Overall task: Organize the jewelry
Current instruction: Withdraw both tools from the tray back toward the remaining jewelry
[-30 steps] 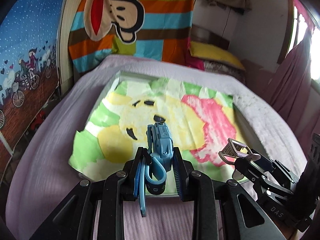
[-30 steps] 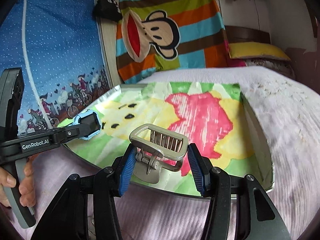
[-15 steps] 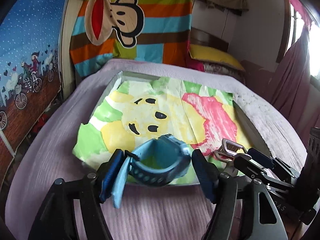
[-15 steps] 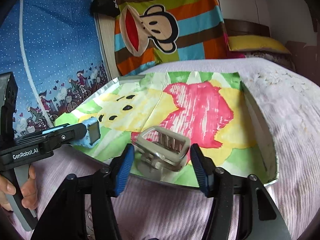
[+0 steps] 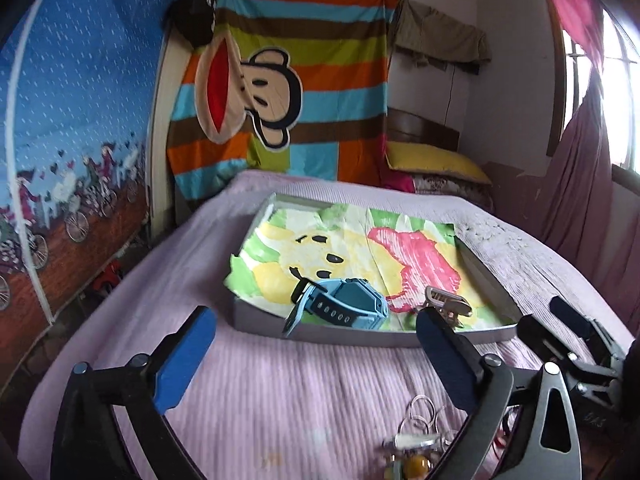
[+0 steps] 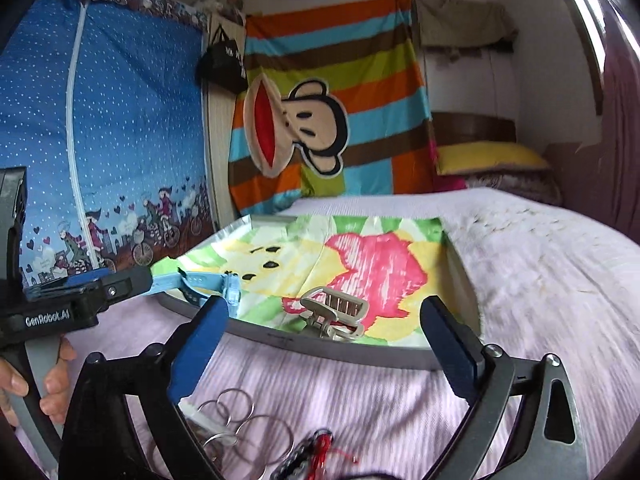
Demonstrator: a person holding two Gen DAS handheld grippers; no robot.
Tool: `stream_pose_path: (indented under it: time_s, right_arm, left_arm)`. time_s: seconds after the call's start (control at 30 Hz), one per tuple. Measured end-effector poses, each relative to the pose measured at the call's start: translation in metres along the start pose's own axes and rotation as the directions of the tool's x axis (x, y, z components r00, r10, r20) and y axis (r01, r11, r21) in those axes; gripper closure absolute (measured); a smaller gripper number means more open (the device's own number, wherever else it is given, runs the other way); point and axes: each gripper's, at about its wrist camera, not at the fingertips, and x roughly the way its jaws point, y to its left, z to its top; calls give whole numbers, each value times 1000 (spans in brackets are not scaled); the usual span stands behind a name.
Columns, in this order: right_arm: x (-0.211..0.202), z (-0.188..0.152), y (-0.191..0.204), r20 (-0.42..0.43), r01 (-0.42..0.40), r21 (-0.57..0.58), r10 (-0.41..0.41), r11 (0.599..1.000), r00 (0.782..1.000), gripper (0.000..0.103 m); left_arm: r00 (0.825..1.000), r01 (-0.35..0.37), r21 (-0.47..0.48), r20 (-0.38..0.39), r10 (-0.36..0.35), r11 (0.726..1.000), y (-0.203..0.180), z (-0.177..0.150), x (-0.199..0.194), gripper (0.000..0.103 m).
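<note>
Blue watch (image 5: 344, 304) and metal hair clip (image 6: 336, 314) were set inside tray (image 6: 360, 354); both grippers (image 5: 312, 356) (image 6: 324, 344) were spread empty, rings (image 6: 240, 420) left outside it.

Blurred trinkets (image 5: 412, 444) and rings (image 6: 240, 424) lie partly cut off.

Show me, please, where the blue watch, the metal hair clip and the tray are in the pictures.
blue watch (image 5: 352, 302): left wrist view, on its case.
metal hair clip (image 6: 334, 312): right wrist view, on its toothed frame.
tray (image 6: 360, 354): right wrist view, on its near grey wall.
</note>
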Motion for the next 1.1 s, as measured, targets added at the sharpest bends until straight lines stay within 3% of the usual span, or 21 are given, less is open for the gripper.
stream_pose_path:
  time_s: [0.27,0.53,0.87,1.1]
  right_arm:
    - [-53,-8,1,39,32,10,-33,999,999,2]
    - [-80,-28,-6,-2,70,25,-70,997,998,2]
    - [-88,-46,-6,-114,87,-61,-94,994,989,2]
    - [-81,-54,-16,-185,110,-45,-117,993,976,2]
  left_arm:
    - [999,11,-10,43,-10,1000,2,-27,-42,0]
    - [999,20,-32,35,-19,999,12,-52,-64,0]
    - [997,45,57,-62,-41,997,6,-75,-70,0]
    - [988,74,82,-142,-61,994,-3,-81,-60,0]
